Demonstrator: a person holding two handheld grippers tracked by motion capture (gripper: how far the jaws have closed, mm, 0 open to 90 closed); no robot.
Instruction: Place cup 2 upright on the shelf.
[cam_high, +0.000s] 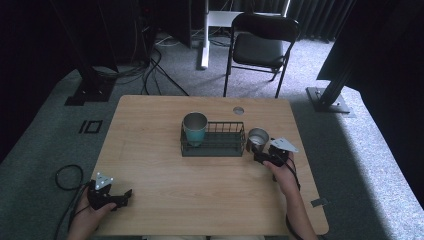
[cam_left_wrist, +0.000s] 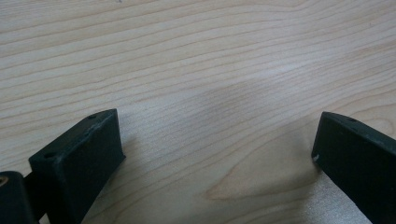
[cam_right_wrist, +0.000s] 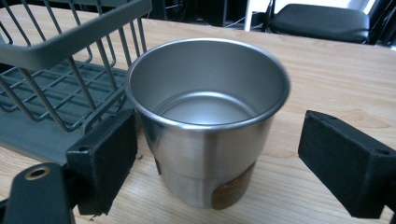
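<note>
Table (cam_high: 160, 165): pale wood, grain running crosswise under my left tool. It bore everything noted below.

Wire rack (cam_high: 214, 141): dark, low, sat near the table's middle. In my right gripper view its corner (cam_right_wrist: 56, 51) rose just left of the steel cup, and my left jaw stood close against its wires; whether jaw and wire touched, I could not tell.

Teal cup (cam_high: 195, 127): upright inside the rack, at its left end, mouth up.

Steel cup (cam_high: 258, 138): upright on the table just off the rack's right end, outside it. From my right gripper view the steel cup (cam_right_wrist: 208, 116) was empty, its rim bright, with a brown patch low on its wall near the base.

My right gripper (cam_high: 259, 152): held in my right hand (cam_high: 285, 172), jaws spread to either side of the steel cup. The left jaw sat just beside the cup wall, the right jaw well clear of it. Nothing clamped.

My left gripper (cam_high: 120, 198): held in my left hand (cam_high: 87, 215) near the table's front left corner, well apart from rack and cups. Its jaws stood wide over bare wood, with nothing between them (cam_left_wrist: 217, 140).
</note>
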